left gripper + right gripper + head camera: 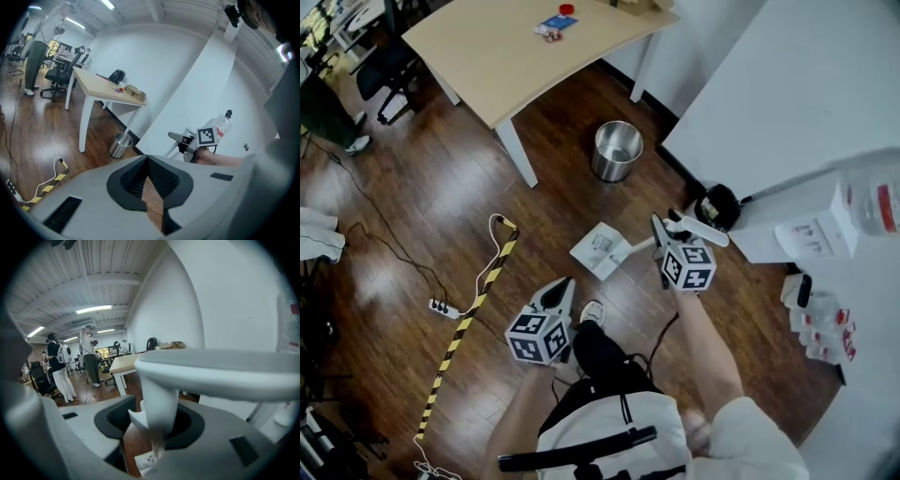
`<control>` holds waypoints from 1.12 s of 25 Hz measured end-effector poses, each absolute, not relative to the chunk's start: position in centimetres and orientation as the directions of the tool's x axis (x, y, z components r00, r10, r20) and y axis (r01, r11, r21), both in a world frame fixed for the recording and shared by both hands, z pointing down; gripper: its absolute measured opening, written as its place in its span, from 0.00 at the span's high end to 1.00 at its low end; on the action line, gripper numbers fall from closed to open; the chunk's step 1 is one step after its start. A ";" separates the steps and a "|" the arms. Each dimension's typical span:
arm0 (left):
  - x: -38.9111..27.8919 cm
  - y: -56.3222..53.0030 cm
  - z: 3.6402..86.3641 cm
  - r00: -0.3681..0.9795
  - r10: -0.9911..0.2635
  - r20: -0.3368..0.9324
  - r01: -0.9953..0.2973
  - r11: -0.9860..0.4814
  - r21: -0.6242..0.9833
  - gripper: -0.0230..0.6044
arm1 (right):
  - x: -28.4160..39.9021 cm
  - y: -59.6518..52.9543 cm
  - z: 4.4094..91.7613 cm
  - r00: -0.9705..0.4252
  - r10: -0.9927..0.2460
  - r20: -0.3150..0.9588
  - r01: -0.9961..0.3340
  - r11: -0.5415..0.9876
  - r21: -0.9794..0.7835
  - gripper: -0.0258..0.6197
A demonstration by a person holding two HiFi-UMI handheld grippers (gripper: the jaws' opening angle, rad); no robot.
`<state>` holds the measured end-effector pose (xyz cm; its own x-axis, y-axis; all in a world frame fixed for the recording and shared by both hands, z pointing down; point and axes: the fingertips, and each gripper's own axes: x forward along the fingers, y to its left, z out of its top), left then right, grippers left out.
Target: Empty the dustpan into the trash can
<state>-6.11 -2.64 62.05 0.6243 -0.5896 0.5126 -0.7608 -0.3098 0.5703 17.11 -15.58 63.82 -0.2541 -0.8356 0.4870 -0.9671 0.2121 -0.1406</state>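
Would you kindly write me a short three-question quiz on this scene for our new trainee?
1. True or false: the dustpan is already over the trash can.
2. Which hand-held gripper is clamped on the dustpan's handle?
3. Fill in: the trash can stands on the wooden floor near the white-legged ____.
Key: 1 false; 2 the right hand-held gripper; 3 table.

A wooden desk (516,56) carries a blue card (558,22) and 1 red cap (567,9). An office chair (382,67) stands left of the desk. On the floor nearer than the desk lie a power strip (441,307) and a yellow-black striped band (472,319).
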 end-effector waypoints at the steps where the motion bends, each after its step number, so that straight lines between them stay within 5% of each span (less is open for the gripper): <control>1: -6.0 -3.0 61.9 0.626 -0.585 0.515 -0.762 -0.317 0.565 0.98 | 17.6 -15.5 63.1 -0.259 -0.837 0.483 -0.966 0.219 -0.138 0.65; 14: -5.9 -7.6 58.4 0.634 -0.585 0.505 -0.764 -0.374 0.525 0.98 | 22.2 -17.2 51.7 -0.315 -0.855 0.412 -0.947 0.312 -0.077 0.65; 28: -3.7 -19.8 56.4 0.714 -0.523 0.465 -0.699 -0.494 0.518 0.98 | 28.2 -26.2 41.5 -0.234 -0.909 0.345 -0.970 0.243 -0.017 0.66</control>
